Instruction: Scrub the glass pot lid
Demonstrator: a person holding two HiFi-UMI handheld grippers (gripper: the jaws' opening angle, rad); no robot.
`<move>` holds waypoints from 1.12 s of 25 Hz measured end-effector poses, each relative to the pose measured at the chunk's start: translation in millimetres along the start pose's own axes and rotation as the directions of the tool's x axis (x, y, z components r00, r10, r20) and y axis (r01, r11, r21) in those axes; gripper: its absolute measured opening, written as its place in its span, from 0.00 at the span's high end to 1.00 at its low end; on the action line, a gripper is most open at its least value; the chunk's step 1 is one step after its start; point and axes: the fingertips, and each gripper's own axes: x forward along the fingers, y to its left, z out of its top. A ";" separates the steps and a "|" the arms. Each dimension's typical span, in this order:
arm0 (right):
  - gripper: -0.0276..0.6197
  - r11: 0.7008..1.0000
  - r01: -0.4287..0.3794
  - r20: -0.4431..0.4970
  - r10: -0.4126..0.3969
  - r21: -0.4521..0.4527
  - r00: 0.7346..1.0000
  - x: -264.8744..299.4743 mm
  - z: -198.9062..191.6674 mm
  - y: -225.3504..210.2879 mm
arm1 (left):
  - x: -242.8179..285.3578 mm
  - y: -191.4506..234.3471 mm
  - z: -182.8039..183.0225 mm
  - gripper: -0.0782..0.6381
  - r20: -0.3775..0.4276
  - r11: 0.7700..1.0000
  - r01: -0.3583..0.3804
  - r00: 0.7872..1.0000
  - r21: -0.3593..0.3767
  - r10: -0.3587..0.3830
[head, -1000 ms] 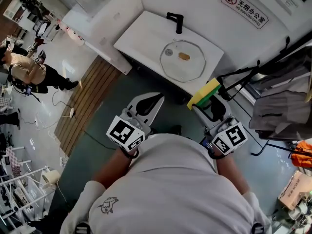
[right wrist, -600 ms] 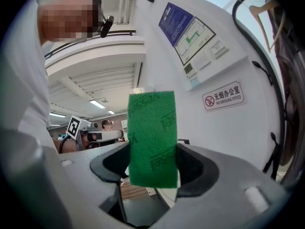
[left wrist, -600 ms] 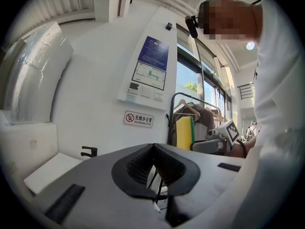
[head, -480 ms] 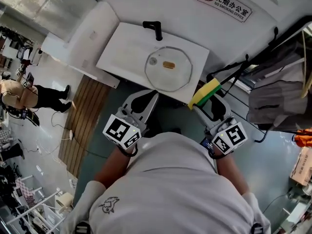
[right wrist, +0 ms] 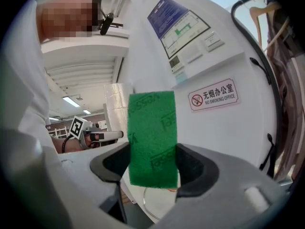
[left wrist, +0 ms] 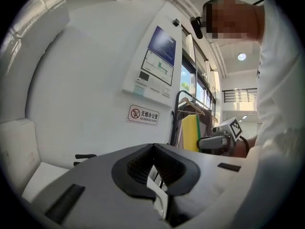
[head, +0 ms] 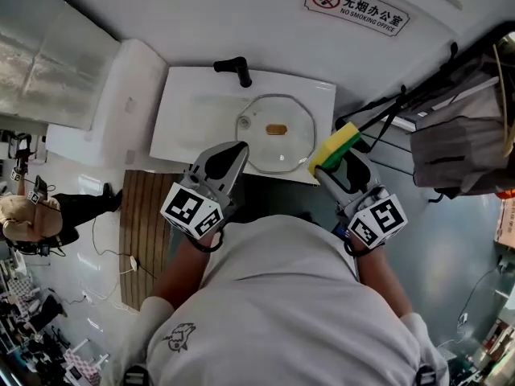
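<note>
The glass pot lid (head: pixel 282 139), with an orange knob (head: pixel 276 129), lies flat in the white sink (head: pixel 185 115). My left gripper (head: pixel 241 146) is shut with nothing in it, and its tip is over the sink's front edge, just left of the lid. In the left gripper view its jaws (left wrist: pixel 154 151) meet. My right gripper (head: pixel 328 167) is shut on a yellow and green sponge (head: pixel 337 146), held upright at the lid's right rim. The sponge's green face (right wrist: pixel 152 137) fills the right gripper (right wrist: pixel 152 173) view, and the lid's rim (right wrist: pixel 157 204) shows below it.
A black faucet (head: pixel 233 68) stands at the sink's back. A no-smoking sign (head: pixel 356 8) hangs on the white wall. A rack with grey clothes (head: pixel 459 143) stands to the right. A wooden floor mat (head: pixel 145 215) and a person (head: pixel 32 219) are at the left.
Both grippers have come up to the sink. The left tip is now over its front edge and the sponge is beside the lid. Neither gripper's jaws have changed.
</note>
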 end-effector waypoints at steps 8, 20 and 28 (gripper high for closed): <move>0.50 0.991 0.135 -0.008 -0.135 -0.016 0.991 57.4 -5.0 8.6 | 6.1 86.6 -23.9 0.89 -0.092 0.983 0.153 0.982 -0.102 -0.162; 0.50 0.969 0.243 -0.176 -0.248 -0.048 0.953 95.7 -71.2 -4.1 | 30.4 162.6 -138.7 0.87 -0.266 0.905 0.264 0.895 -0.333 -0.359; 0.50 0.974 0.207 -0.352 -0.227 -0.093 0.908 119.3 -136.9 -12.4 | 41.5 207.3 -243.9 0.77 -0.383 0.846 0.166 0.836 -0.508 -0.394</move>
